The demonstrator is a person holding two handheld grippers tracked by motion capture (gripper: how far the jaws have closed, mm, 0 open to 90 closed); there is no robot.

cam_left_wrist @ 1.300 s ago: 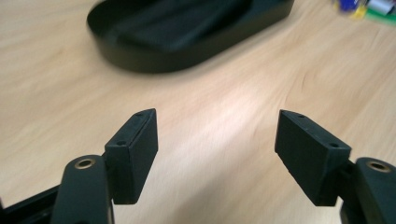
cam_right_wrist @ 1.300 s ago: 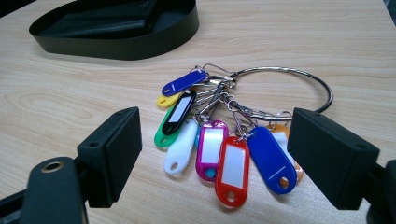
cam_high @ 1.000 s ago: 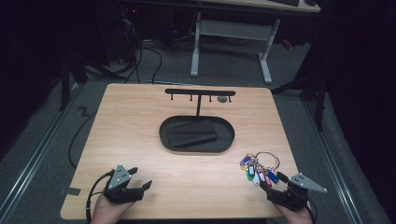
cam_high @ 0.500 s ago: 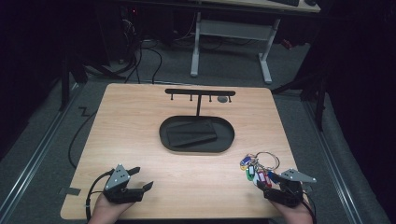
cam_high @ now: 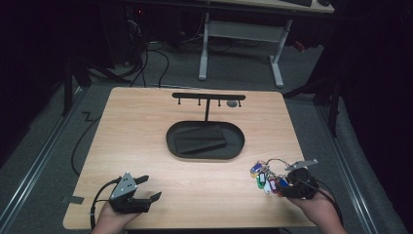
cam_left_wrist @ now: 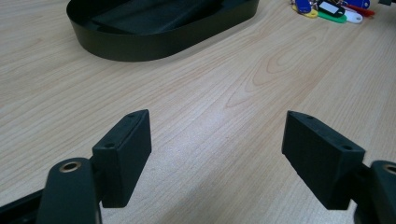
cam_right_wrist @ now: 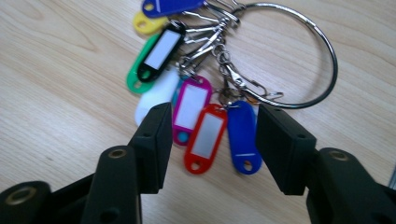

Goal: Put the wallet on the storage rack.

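Lying near the tabletop's (cam_high: 146, 136) front right corner, one bunch of plastic key tags (cam_right_wrist: 196, 93) fans from a single thin metal ring (cam_right_wrist: 299, 56); I count about eight glossy oblong tags. The right gripper (cam_right_wrist: 210, 140) has just been closing its jaws, which straddle the red and blue tags without pressing them. Near the front left corner the left gripper (cam_left_wrist: 217, 158) stands wide open over bare wood, and one black oval tray (cam_high: 170, 139) sits mid-table.

My light wooden table (cam_high: 146, 126) carries a black oval tray (cam_high: 204, 140) at its middle. A bunch of key tags (cam_high: 267, 176) lies near the front right corner.
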